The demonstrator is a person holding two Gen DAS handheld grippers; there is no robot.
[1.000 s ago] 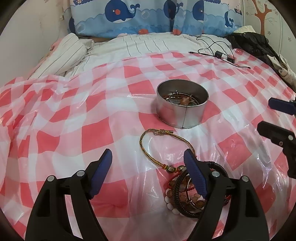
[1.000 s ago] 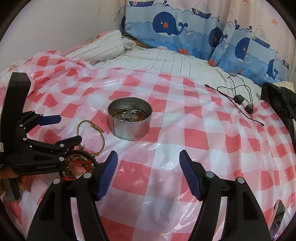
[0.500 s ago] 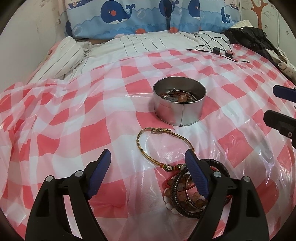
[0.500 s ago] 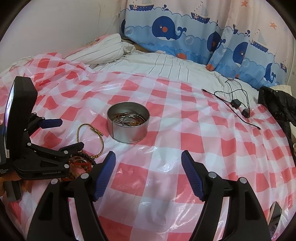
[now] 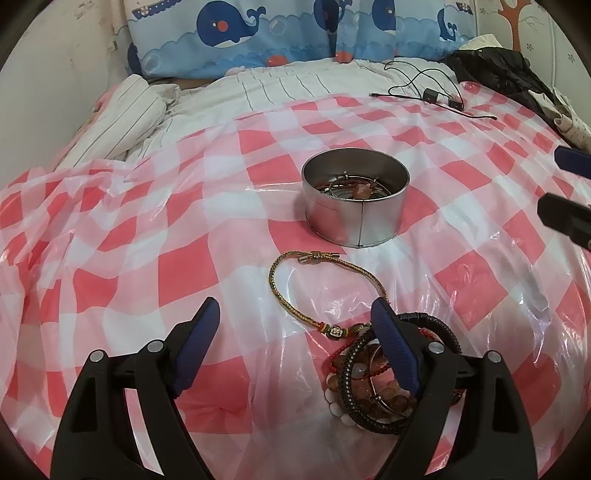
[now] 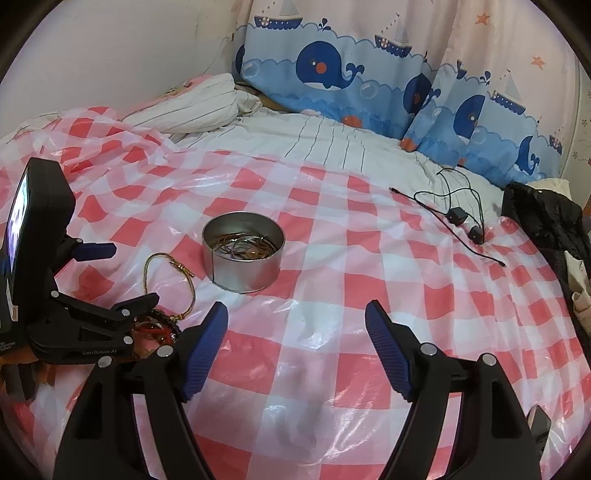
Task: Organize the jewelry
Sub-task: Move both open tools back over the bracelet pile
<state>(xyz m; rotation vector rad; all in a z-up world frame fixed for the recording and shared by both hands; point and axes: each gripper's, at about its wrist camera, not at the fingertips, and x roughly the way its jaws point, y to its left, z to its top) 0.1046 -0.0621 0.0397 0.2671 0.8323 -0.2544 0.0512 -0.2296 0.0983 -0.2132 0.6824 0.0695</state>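
In the left wrist view, the left gripper hung low over the red-and-white checked plastic sheet spread on the bed, its fingers spread wide and holding nothing. At about one o'clock from it stood the round metal tin, with several bangles lying inside. Between tin and gripper lay the gold braided bracelet, and at four o'clock a heap of beaded and black corded bracelets sat partly under the right-hand finger. The right gripper's tips showed at three o'clock, at the frame's edge. A black cable lay at one o'clock, far back, before the whale-print pillows. In the right wrist view, the right gripper hovered above bare checked sheet, fingers likewise wide apart and empty. The tin stood at eleven o'clock, the gold bracelet just left of it, and the left gripper at nine o'clock, over the bracelet heap.
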